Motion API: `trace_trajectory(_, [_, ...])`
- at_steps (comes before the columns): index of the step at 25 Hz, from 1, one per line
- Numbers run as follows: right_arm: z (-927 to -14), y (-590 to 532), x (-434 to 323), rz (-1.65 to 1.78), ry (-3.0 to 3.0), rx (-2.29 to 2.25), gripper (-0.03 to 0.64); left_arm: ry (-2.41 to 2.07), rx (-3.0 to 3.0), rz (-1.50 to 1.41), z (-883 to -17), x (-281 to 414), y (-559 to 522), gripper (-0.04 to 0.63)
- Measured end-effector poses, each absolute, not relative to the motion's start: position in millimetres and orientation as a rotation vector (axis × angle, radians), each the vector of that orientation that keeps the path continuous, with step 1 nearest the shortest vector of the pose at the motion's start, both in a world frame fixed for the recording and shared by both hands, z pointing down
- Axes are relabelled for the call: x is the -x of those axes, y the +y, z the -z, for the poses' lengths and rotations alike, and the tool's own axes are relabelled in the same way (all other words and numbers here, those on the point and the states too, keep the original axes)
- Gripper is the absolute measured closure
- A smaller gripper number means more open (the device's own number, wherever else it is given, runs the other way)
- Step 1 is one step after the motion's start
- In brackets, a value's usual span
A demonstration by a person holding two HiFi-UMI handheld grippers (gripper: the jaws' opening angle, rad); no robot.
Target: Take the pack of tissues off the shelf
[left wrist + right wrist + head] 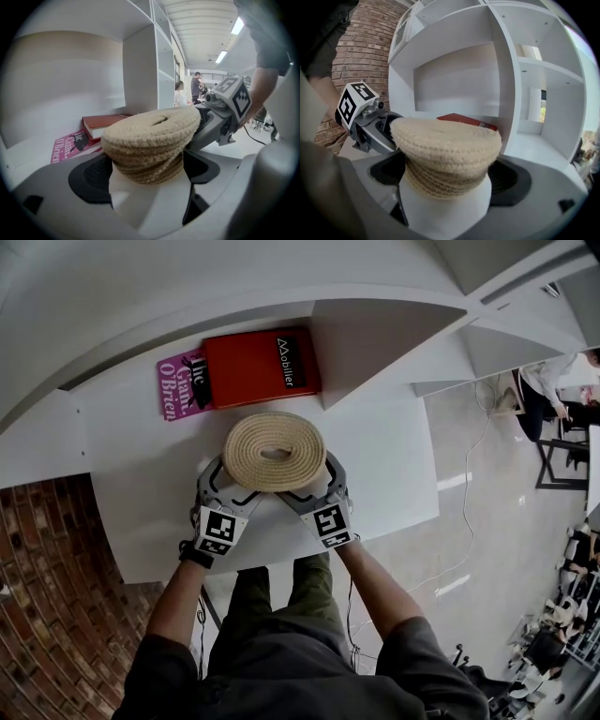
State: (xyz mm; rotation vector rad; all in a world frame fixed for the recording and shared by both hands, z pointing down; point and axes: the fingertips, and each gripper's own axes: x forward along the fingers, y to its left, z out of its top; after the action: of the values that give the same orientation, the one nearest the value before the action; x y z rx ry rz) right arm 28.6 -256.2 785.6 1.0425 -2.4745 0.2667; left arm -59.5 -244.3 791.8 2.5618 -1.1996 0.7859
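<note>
I see rough, matt coiled rope covering the tissue pack [274,451], a smooth white finish on the shelf [394,465], and a glossy cover on the red book [248,367].

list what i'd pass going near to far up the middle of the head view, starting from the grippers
left gripper and right gripper, level with each other, both clamped on the next thing → woven tissue holder → red book
</note>
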Motion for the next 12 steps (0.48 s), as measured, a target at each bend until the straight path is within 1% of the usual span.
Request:
trace_trajectory(7, [-798.6, -252.5, -30.4, -0.236, -2.456, -1.027, 0.064, -1.192, -2.547, -0.848, -805.9, 60.1, -239.0, 0.121])
trace_trajectory(12, [-802.9, -252.3, -30.9, -0.229, -2.455, -1.030, 0.064, -1.212, -2.543, -0.832, -806.4, 59.3, -242.3, 0.121])
